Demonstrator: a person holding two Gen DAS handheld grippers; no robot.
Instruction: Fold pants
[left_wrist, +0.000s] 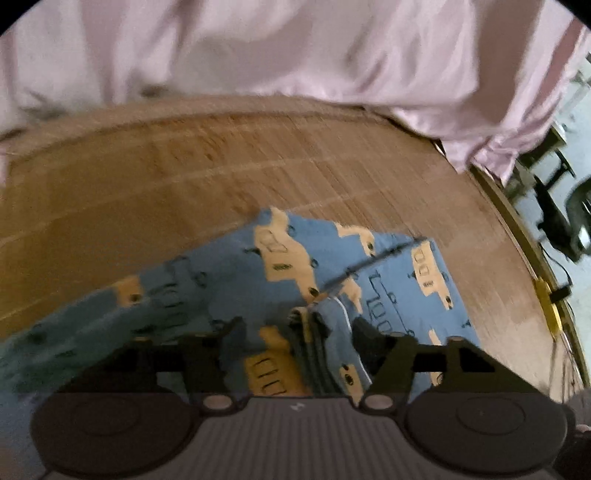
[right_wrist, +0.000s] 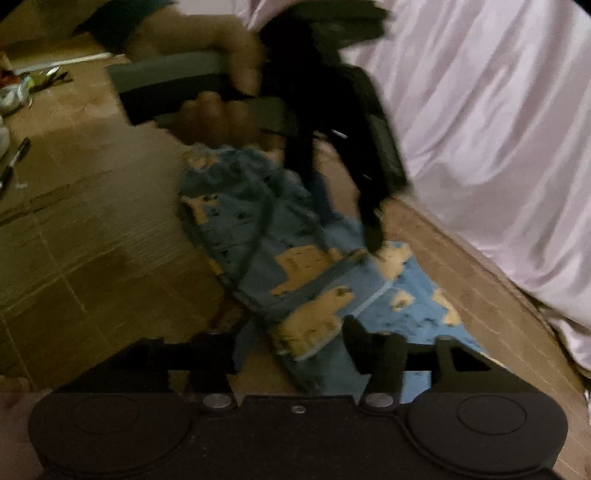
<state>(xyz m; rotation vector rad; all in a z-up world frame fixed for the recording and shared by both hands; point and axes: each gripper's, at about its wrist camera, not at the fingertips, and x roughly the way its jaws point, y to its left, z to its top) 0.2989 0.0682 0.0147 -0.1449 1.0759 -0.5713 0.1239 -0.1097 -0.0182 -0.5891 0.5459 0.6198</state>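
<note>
Blue pants (left_wrist: 280, 258) printed with yellow cars lie partly folded and bunched on a brown mat (left_wrist: 184, 166). In the left wrist view my left gripper (left_wrist: 298, 325) is low over them, fingers apart, and a thick ridge of fabric rises between the fingers. The right wrist view shows the pants (right_wrist: 303, 266) running diagonally, rumpled at the far end. My right gripper (right_wrist: 291, 343) stands open over their near end, with cloth between its fingers. Beyond it, a hand (right_wrist: 214, 110) holds my left gripper (right_wrist: 343, 210) pointing down onto the pants.
A pink sheet (left_wrist: 295, 48) hangs along the far side of the mat and fills the right of the right wrist view (right_wrist: 480, 110). Pens (right_wrist: 14, 162) and small clutter (right_wrist: 14, 92) lie at the mat's left. The mat's right edge (left_wrist: 517, 229) carries a yellow clip (left_wrist: 550, 306).
</note>
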